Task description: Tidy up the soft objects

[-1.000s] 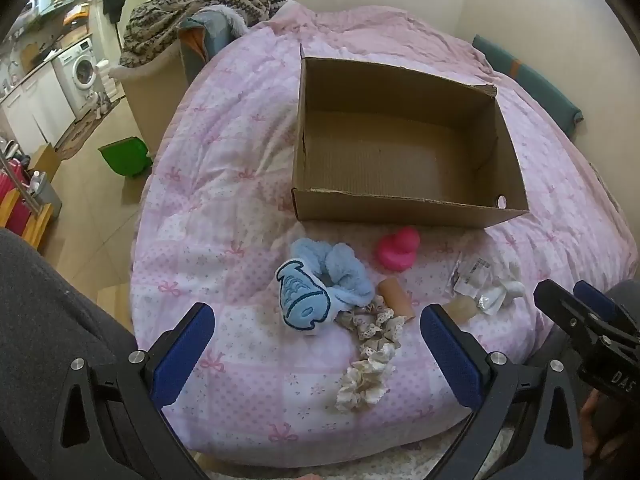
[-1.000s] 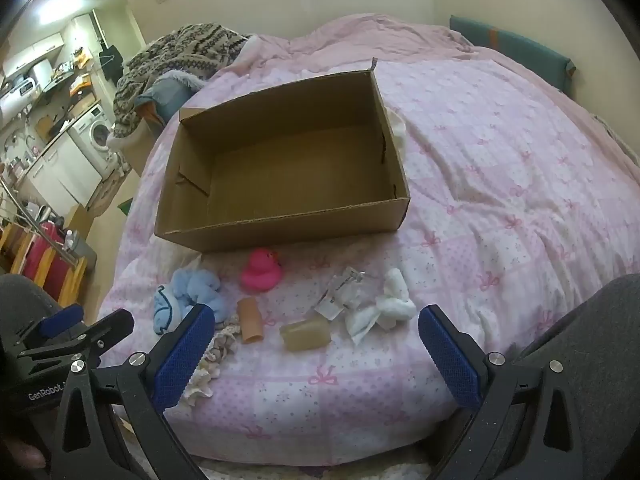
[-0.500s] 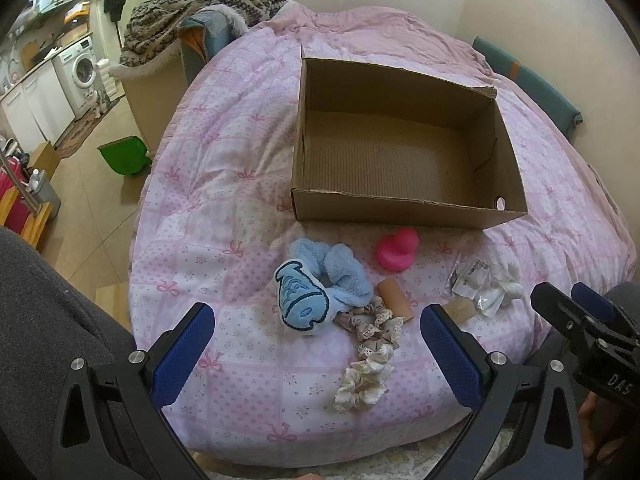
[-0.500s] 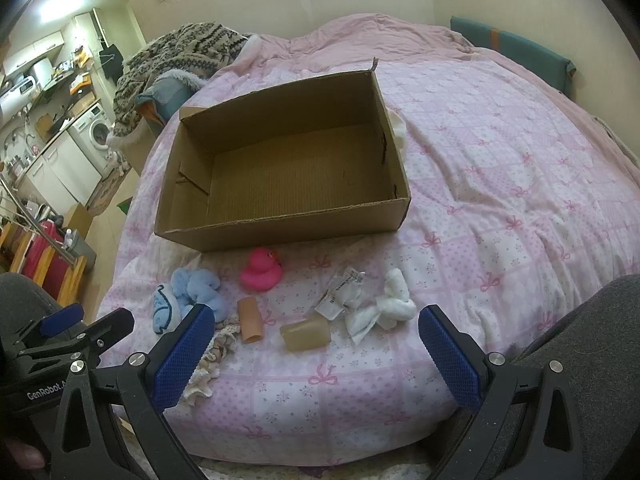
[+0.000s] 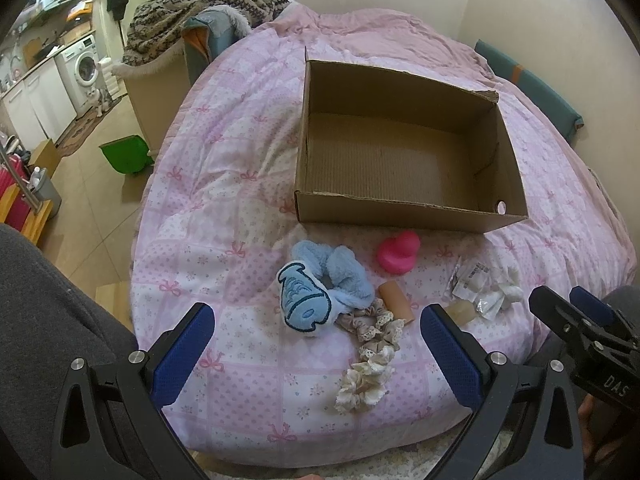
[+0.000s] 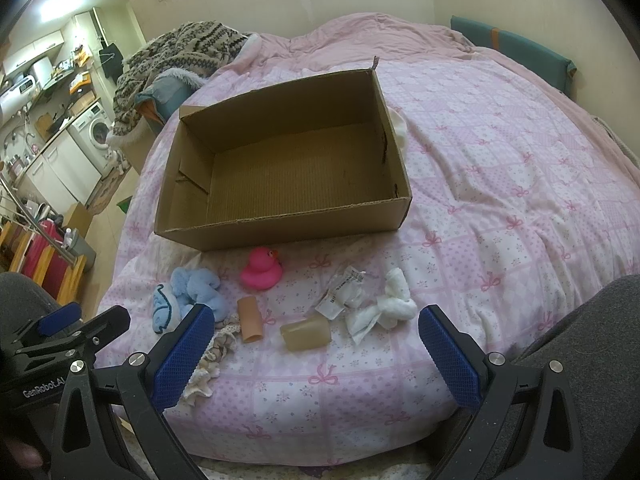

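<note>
An open, empty cardboard box (image 5: 404, 208) (image 6: 280, 232) sits on the pink bed. In front of it lie a blue plush fish (image 5: 316, 288) (image 6: 188, 292), a pink rubber duck (image 5: 398, 254) (image 6: 261, 269), a lace scrunchie strip (image 5: 370, 354) (image 6: 210, 354), a tan tube (image 5: 396, 299) (image 6: 250, 318), a beige soft block (image 6: 306, 332), a crumpled clear wrapper (image 6: 342, 292) and a white cloth bundle (image 6: 386, 308) (image 5: 506, 290). My left gripper (image 5: 316, 354) is open and empty above the bed's near edge. My right gripper (image 6: 316, 354) is open and empty too.
The pink patterned quilt (image 6: 500, 184) covers the bed. A patterned blanket pile (image 5: 208, 4) lies at the far left corner. A green bin (image 5: 126, 156) stands on the floor at left. A teal cushion (image 6: 516, 46) lies by the wall. My grey-clad legs flank both views.
Both views have barely shifted; the objects sit slightly lower in frame. Both grippers stay open and nothing on the bed has moved.
</note>
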A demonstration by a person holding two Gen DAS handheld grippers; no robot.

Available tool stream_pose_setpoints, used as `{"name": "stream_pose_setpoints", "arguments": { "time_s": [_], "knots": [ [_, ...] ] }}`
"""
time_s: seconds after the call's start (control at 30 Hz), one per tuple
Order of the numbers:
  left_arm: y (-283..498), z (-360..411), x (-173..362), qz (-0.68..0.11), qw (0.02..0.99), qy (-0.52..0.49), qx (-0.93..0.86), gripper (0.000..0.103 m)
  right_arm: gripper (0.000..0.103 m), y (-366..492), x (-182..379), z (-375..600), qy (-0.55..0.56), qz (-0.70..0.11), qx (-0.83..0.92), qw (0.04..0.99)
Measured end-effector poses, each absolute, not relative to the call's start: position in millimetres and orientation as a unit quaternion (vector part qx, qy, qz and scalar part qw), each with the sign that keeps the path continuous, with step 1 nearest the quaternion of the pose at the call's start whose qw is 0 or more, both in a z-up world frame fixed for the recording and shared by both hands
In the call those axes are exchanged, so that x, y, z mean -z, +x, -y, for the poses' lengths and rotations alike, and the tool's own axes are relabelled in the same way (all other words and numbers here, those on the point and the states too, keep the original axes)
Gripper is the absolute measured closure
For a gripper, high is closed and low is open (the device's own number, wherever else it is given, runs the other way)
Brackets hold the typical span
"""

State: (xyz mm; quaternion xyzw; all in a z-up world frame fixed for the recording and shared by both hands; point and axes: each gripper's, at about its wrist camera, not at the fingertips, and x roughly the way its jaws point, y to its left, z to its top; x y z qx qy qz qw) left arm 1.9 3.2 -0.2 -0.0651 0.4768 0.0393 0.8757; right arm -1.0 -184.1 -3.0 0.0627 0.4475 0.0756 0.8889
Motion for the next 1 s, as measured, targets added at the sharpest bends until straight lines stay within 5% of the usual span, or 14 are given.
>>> {"name": "stream_pose_setpoints", "arguments": {
  "time_s": [1.0],
  "knots": [
    [0.8, -3.4, -0.4, -0.474, 0.877, -0.067, -0.040, 0.000, 0.000, 1.2, 5.9, 181.5, 0.062, -0.452, -0.074, 0.887]
  ]
}}
